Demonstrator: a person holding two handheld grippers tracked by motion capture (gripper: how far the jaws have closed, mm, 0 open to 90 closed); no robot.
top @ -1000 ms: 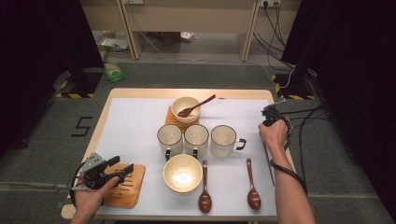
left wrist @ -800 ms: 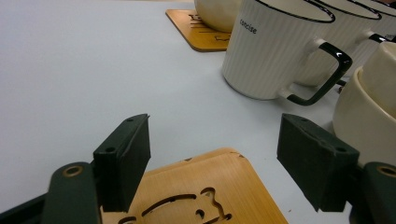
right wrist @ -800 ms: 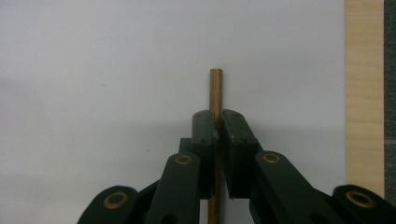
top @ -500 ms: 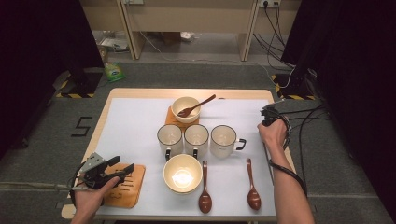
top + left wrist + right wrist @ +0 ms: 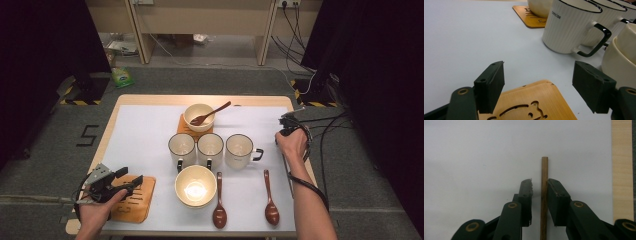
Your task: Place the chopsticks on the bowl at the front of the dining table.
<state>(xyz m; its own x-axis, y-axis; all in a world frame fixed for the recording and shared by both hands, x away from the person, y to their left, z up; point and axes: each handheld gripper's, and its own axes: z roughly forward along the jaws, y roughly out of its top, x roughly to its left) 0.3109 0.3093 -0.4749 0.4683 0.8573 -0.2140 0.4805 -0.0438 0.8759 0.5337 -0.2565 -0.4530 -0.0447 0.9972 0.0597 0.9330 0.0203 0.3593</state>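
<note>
- Our right claw point(image 5: 540, 185) has just been opening: jaws slightly parted, a thin wooden stick point(image 5: 544, 195) between them. A gap shows on the left pad's side; on the right pad's side we cannot tell whether stick and pad touch.
- The stick lies flat on the white table point(image 5: 474, 157) cover, its end poking past the jaw tips, near the table's bare wooden edge strip.
- In the high view, the right claw point(image 5: 287, 125) sits at the table's right edge, under the person's right hand point(image 5: 291, 142), just right of the mug row.
- Our left claw point(image 5: 539, 85) is spread wide, pinching nothing, hovering over a corner of the cut-out wooden coaster point(image 5: 534, 105).
- Ahead of it: a white ribbed mug point(image 5: 569, 30) with a black handle; a cream bowl point(image 5: 621, 60) to its right.
- In the high view, the left claw point(image 5: 122, 182) is at the near left corner of the table.
- Elsewhere: three mugs in a row, a far bowl point(image 5: 199, 116) holding a spoon, two wooden spoons point(image 5: 219, 200) lying near the front.
</note>
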